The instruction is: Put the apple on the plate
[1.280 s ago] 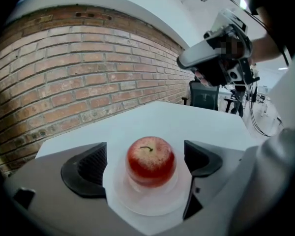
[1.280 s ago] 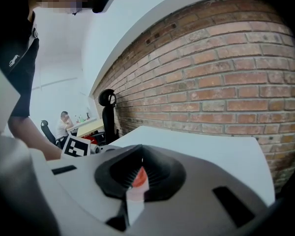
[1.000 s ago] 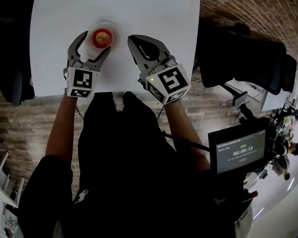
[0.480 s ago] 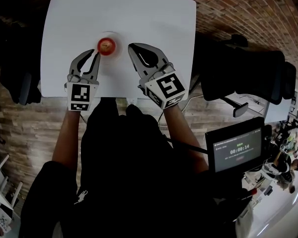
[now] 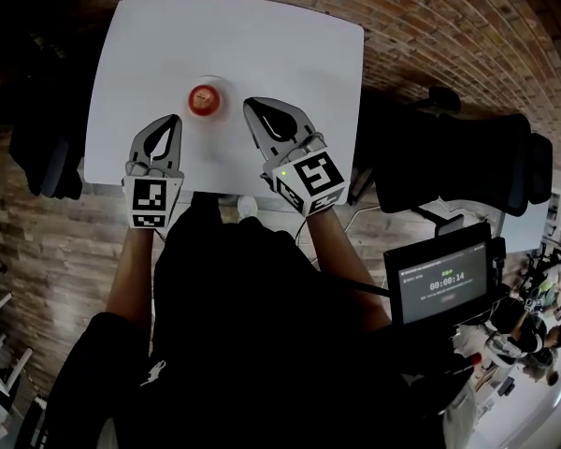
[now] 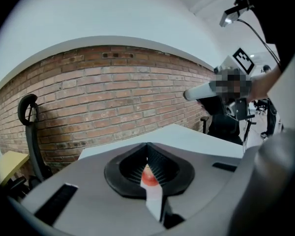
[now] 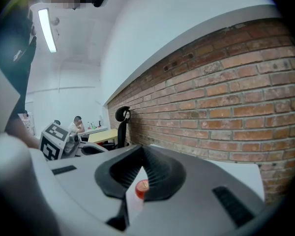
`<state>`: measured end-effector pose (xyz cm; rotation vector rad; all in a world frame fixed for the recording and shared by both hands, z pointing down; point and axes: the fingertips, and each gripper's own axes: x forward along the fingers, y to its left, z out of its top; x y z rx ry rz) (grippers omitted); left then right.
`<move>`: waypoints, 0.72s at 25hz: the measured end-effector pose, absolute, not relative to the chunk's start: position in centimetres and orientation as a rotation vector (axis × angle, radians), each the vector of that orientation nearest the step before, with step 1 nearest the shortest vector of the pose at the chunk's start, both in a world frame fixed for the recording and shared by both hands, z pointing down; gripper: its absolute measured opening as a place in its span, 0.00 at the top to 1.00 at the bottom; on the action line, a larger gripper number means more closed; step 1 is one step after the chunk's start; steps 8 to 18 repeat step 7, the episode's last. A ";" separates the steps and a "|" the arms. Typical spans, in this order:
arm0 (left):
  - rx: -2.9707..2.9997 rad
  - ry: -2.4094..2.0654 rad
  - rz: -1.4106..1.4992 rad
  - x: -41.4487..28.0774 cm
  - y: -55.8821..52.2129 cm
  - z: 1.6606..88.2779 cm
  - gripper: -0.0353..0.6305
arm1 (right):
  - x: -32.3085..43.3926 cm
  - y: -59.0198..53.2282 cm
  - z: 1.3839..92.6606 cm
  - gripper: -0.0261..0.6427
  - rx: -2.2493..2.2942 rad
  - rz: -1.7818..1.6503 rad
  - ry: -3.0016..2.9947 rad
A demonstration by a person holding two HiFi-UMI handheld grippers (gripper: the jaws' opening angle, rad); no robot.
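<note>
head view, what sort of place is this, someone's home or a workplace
Probably an office or lab workspace, not a home: a black office chair beside a plain white table, a bare brick wall, and a person seated at a desk in the background.

So the table top [image 5: 262,45] looks smooth matt white, the apple [image 5: 203,97] glossy red. The left gripper [image 5: 174,120] and right gripper [image 5: 252,108] are matt grey plastic with ribbed black pads [image 6: 162,165], and the brick wall [image 5: 430,26] looks rough.
</note>
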<state>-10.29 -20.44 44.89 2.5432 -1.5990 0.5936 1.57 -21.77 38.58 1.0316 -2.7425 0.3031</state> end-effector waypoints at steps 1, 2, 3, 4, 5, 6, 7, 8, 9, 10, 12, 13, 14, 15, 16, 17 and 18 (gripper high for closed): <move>2.539 -1.612 0.577 -10.4 -20.2 44.5 0.94 | 1.6 -21.7 38.3 0.96 1.035 0.291 -2.751; 2.534 -1.624 0.564 -10.5 -20.0 44.1 0.94 | 1.7 -21.6 38.0 0.96 1.037 0.279 -2.759; 2.531 -1.635 0.555 -10.6 -19.8 43.8 0.94 | 1.7 -21.4 37.8 0.96 1.038 0.268 -2.765; 2.528 -1.644 0.550 -10.7 -19.5 43.6 0.94 | 1.8 -21.2 37.7 0.96 1.038 0.261 -2.767; 2.525 -1.652 0.547 -10.8 -19.2 43.4 0.94 | 1.9 -20.9 37.6 0.96 1.037 0.255 -2.767; 2.522 -1.659 0.546 -10.8 -18.9 43.2 0.94 | 2.0 -20.6 37.5 0.96 1.037 0.251 -2.767; 2.518 -1.666 0.544 -10.8 -18.5 43.1 0.94 | 2.1 -20.3 37.4 0.96 1.037 0.248 -2.767; 2.518 -1.666 0.544 -10.8 -18.5 43.1 0.94 | 2.1 -20.3 37.4 0.96 1.037 0.248 -2.767; 2.518 -1.666 0.544 -10.8 -18.5 43.1 0.94 | 2.1 -20.3 37.4 0.96 1.037 0.248 -2.767; 2.518 -1.666 0.544 -10.8 -18.5 43.1 0.94 | 2.1 -20.3 37.4 0.96 1.037 0.248 -2.767; 2.518 -1.666 0.544 -10.8 -18.5 43.1 0.94 | 2.1 -20.3 37.4 0.96 1.037 0.248 -2.767; 2.518 -1.666 0.544 -10.8 -18.5 43.1 0.94 | 2.1 -20.3 37.4 0.96 1.037 0.248 -2.767; 2.518 -1.666 0.544 -10.8 -18.5 43.1 0.94 | 2.1 -20.3 37.4 0.96 1.037 0.248 -2.767; 2.518 -1.666 0.544 -10.8 -18.5 43.1 0.94 | 2.1 -20.3 37.4 0.96 1.037 0.248 -2.767; 2.518 -1.666 0.544 -10.8 -18.5 43.1 0.94 | 2.1 -20.3 37.4 0.96 1.037 0.248 -2.767; 2.518 -1.666 0.544 -10.8 -18.5 43.1 0.94 | 2.1 -20.3 37.4 0.96 1.037 0.248 -2.767; 2.518 -1.666 0.544 -10.8 -18.5 43.1 0.94 | 2.1 -20.3 37.4 0.96 1.037 0.248 -2.767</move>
